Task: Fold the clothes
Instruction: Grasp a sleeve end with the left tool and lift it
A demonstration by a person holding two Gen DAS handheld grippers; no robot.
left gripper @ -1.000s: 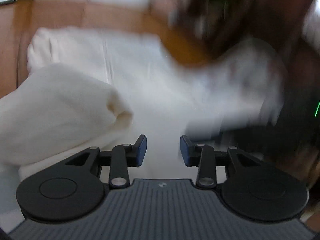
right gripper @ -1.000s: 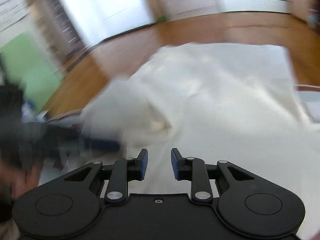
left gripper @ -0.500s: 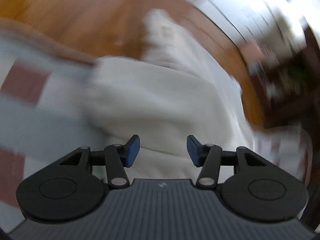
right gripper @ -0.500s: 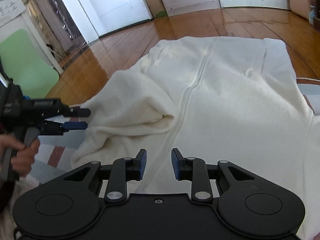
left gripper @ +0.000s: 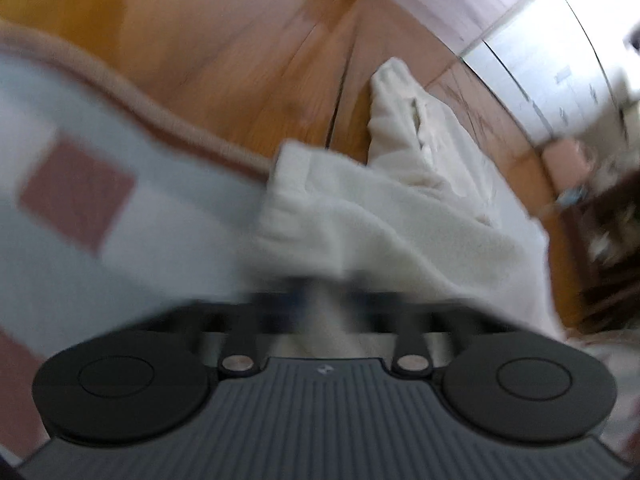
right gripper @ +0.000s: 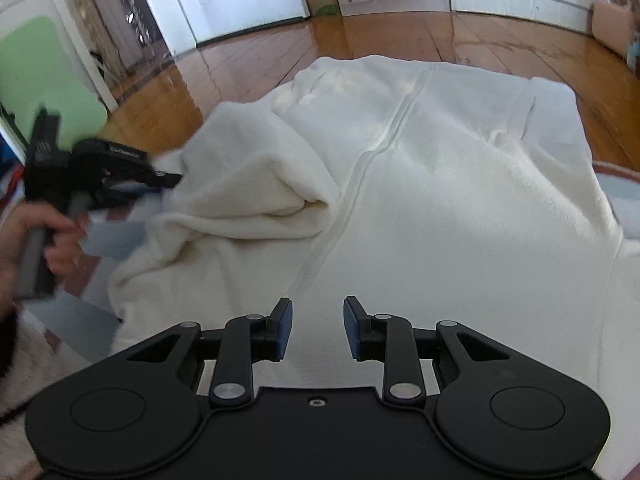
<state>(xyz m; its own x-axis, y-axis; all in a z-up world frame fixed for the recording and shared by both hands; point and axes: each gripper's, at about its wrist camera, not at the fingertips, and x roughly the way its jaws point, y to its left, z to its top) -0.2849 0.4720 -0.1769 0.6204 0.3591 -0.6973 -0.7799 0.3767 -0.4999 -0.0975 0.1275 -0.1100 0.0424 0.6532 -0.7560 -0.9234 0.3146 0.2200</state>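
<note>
Swung down since the earlier frame, my left gripper [left gripper: 320, 300] now clenches the sleeve cuff [left gripper: 296, 196] at centre frame, the white fleece jacket [right gripper: 420, 184] stretching up-right along its zip, my right gripper [right gripper: 318, 328] released above it.

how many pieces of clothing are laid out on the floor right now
1: a cream fleece garment with a front zipper, spread across the wooden floor and onto the rug. Its sleeve is folded in on the left. Anything underneath it would be hidden.
</note>
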